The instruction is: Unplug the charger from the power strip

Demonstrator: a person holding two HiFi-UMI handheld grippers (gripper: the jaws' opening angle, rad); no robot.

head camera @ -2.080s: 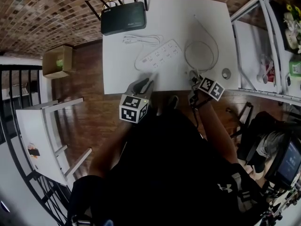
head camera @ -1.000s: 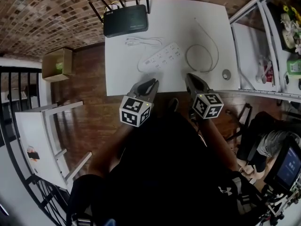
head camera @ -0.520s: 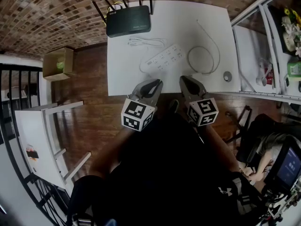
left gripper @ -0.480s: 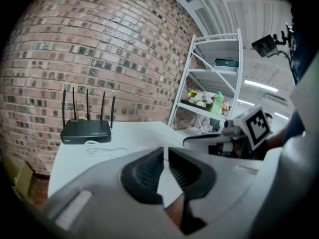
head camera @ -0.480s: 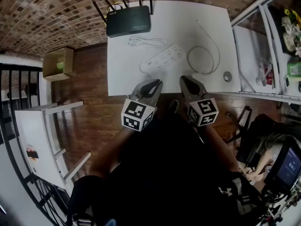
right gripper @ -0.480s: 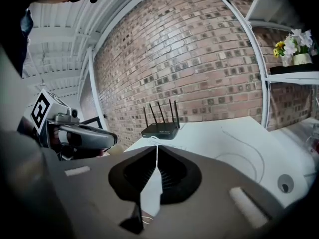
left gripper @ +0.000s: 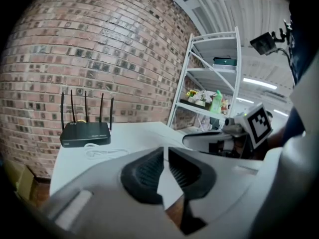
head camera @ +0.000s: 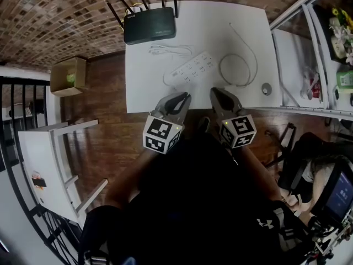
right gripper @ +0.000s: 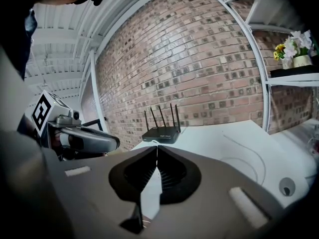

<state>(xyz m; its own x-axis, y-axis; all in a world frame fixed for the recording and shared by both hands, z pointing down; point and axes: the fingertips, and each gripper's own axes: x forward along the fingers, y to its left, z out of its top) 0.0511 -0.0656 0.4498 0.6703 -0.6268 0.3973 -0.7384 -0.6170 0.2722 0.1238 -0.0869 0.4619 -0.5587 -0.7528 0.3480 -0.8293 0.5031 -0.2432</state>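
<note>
**Desk** [head camera: 198, 15]: white, set against a brick wall.

**Power strip** [head camera: 190, 68]: mid-desk, lying aslant. Its own cord [head camera: 171, 49] is bundled just beyond it. No plug can be seen standing in its sockets.

**Charger cable** [head camera: 238, 65]: thin and white, in a loose loop right of the strip and apart from it. The charger's body is too small to pick out.

**Router** [head camera: 149, 27]: black, with antennas, at the far left of the desk.

**Small round object** [head camera: 266, 88]: near the desk's right edge, kind not clear.

**Left claw** [head camera: 177, 96]: at the near desk edge. Its jaws have just been narrowing to a slim gap, with nothing between them.

**Right claw** [head camera: 217, 93]: just beside the left one, pressed together and empty.

**Status, as judged:** the unplugging appears done. No further step is evident, and both claws are off the strip and cable.
</note>
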